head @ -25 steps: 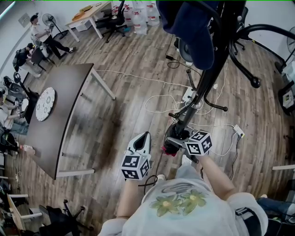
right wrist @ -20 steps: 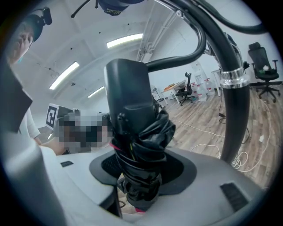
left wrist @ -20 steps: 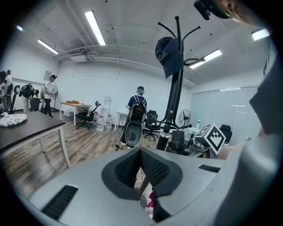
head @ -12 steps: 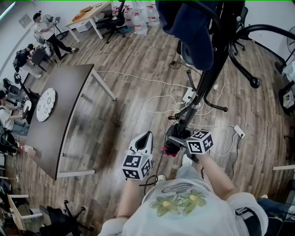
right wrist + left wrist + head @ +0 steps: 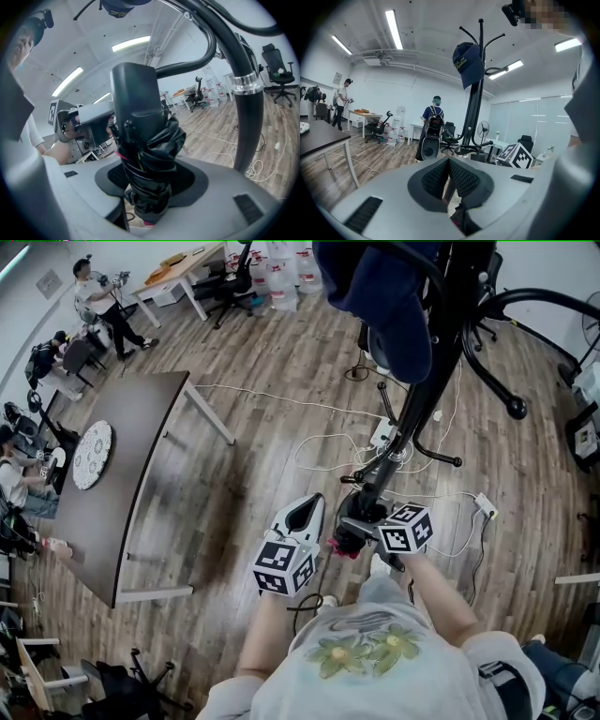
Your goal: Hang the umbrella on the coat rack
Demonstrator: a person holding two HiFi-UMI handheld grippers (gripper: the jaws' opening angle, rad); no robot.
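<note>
A folded black umbrella (image 5: 146, 145) stands upright between my right gripper's (image 5: 149, 190) jaws, which are shut on its bundled canopy; its black handle end points up. In the head view the umbrella (image 5: 352, 534) sits low by the foot of the black coat rack (image 5: 424, 381), just ahead of the right gripper (image 5: 361, 532). A navy cap (image 5: 384, 292) hangs on the rack's top. My left gripper (image 5: 302, 512) is shut and empty, just left of the umbrella. From the left gripper view, the shut pads (image 5: 457, 178) face the coat rack (image 5: 476, 98) and cap (image 5: 467, 63).
A dark table (image 5: 131, 502) with a round patterned plate (image 5: 92, 453) stands at left. White cables and a power strip (image 5: 384, 434) lie around the rack's base. An office chair base (image 5: 511, 352) is at right. People stand far left and by desks (image 5: 434, 119).
The left gripper has moved forward and a little right, closer to the umbrella, and risen slightly. The right gripper and the umbrella have stayed still.
</note>
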